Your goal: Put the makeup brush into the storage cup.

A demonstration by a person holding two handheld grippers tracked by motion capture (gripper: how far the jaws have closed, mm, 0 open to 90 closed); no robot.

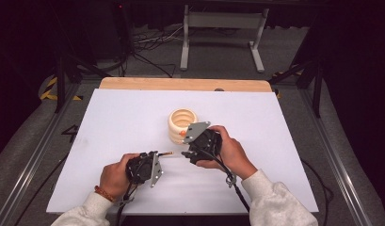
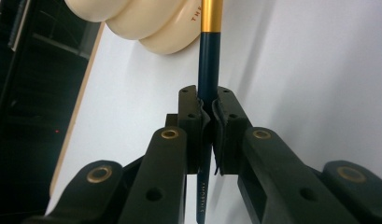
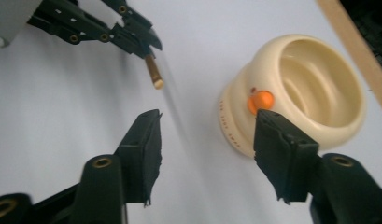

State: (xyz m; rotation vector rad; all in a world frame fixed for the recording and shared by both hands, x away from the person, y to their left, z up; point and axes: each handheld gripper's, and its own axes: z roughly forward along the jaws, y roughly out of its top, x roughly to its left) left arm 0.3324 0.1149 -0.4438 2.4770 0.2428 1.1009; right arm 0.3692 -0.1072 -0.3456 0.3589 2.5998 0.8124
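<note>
My left gripper (image 1: 158,154) (image 2: 207,100) is shut on a dark blue pencil (image 2: 208,60) with a gold end, which lies level and points right toward my right gripper (image 1: 184,143). In the right gripper view the pencil's gold tip (image 3: 154,72) sticks out of the left gripper (image 3: 142,44) at top left. My right gripper (image 3: 207,123) stands open with bare table between its jaws. A cream ribbed holder (image 1: 182,125) (image 3: 235,107) (image 2: 146,23) stands upright just beyond it. A small orange piece (image 3: 261,101) (image 1: 182,133) sits at the tip of one right jaw against the holder's wall; whether it touches either I cannot tell.
A white board (image 1: 115,122) covers the table, with a wooden strip (image 1: 180,84) along its far edge. Dark floor, cables and a metal stand (image 1: 223,33) lie beyond the table.
</note>
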